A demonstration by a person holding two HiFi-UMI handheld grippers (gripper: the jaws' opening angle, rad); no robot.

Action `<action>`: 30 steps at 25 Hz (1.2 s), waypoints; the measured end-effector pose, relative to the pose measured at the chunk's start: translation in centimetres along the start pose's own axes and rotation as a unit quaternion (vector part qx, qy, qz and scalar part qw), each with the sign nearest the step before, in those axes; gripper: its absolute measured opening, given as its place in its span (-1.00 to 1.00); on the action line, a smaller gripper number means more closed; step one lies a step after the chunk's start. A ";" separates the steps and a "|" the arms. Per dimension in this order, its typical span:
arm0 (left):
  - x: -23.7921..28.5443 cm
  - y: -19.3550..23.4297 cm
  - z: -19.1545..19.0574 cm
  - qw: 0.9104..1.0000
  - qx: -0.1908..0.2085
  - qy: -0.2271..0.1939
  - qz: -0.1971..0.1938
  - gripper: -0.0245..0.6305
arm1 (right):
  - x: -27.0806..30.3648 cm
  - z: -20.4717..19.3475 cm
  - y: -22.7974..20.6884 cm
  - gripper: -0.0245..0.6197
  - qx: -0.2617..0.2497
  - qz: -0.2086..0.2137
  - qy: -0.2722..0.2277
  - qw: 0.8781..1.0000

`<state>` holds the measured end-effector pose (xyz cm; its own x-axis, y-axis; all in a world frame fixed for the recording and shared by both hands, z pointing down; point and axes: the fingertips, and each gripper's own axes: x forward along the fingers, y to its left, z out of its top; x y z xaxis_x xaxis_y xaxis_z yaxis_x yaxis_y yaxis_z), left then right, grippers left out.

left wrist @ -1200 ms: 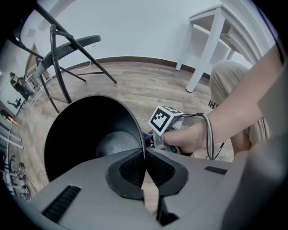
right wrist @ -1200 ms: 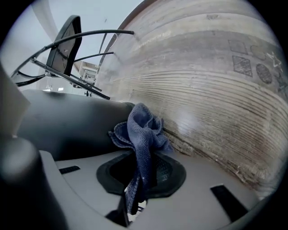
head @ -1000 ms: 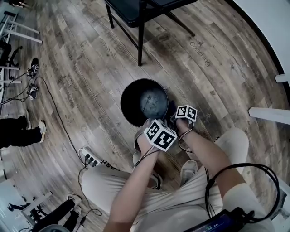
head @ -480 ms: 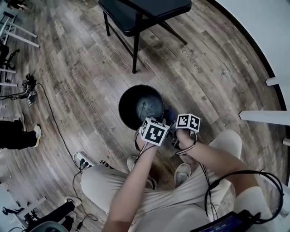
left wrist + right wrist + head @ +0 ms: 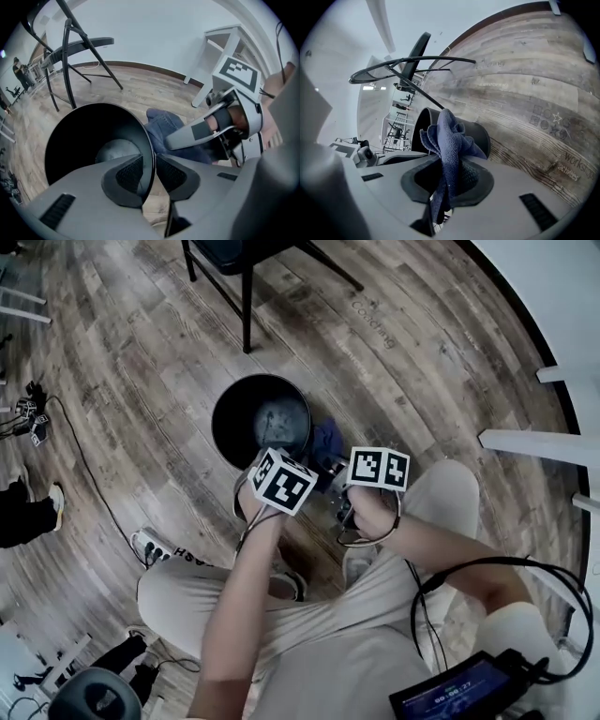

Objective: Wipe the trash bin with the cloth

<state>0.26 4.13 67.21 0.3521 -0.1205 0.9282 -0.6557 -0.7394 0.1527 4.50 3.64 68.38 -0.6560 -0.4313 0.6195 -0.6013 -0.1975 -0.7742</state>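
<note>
Wood-plank floor (image 5: 450,381) bordered by a white wall, seen from above; a black metal-legged chair (image 5: 246,296) stands at the top, and a white power strip (image 5: 155,547) lies at lower left. Centre: the round black trash bin (image 5: 225,427) stands upright on the floor, mouth open upward, just ahead of the person's knees. The left gripper (image 5: 149,168) points steeply down at the bin's near edge. Its jaws straddle the thin rim, one pad inside the bin and one outside. They have just been opening, so the pads stand narrowly apart with the wall between them, unclamped. The right gripper (image 5: 449,180) is closed on the crumpled dark blue cloth (image 5: 447,136), which bunches above the pads and hangs below them. The cloth is held above the floor, just beside the bin's right side; whether it touches the bin cannot be told.
</note>
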 end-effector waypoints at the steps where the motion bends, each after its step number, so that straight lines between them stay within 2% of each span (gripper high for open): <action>1: 0.2 0.0 -0.3 1.000 0.003 0.007 0.000 -0.68 | 0.1 0.1 0.4 -0.75 -0.007 0.005 -0.003 1.000; 8: -0.1 -1.3 -2.3 0.997 0.033 0.065 -0.007 -0.68 | -0.9 -1.0 2.3 -0.75 -0.005 0.004 0.002 1.000; 11: 0.3 -1.2 -3.0 0.996 0.031 0.077 -0.008 -0.71 | -1.3 -1.4 2.8 -0.75 -0.010 0.006 0.004 1.000; 13: 0.6 -1.3 -3.2 0.996 0.028 0.078 -0.013 -0.79 | -1.5 -1.8 3.1 -0.75 -0.015 0.006 0.005 1.000; 19: 1.0 -2.0 -2.6 0.997 0.029 0.065 -0.024 -0.83 | -1.7 -2.6 2.7 -0.75 -0.033 -0.005 0.000 0.999; 25: 1.4 -2.7 -1.5 0.998 0.034 0.044 -0.023 -0.86 | -1.0 -1.4 1.1 -0.75 -0.008 -0.003 -0.019 1.000; 30: 1.7 -3.2 -1.0 0.998 0.028 0.037 -0.030 -0.86 | 1.2 -1.4 -2.5 -0.75 0.039 -0.045 -0.018 0.998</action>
<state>2.28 6.94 68.65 0.3382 -0.0274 0.9407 -0.5953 -0.7804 0.1912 4.57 4.88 71.20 -0.5832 -0.4391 0.6834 -0.6191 -0.3045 -0.7239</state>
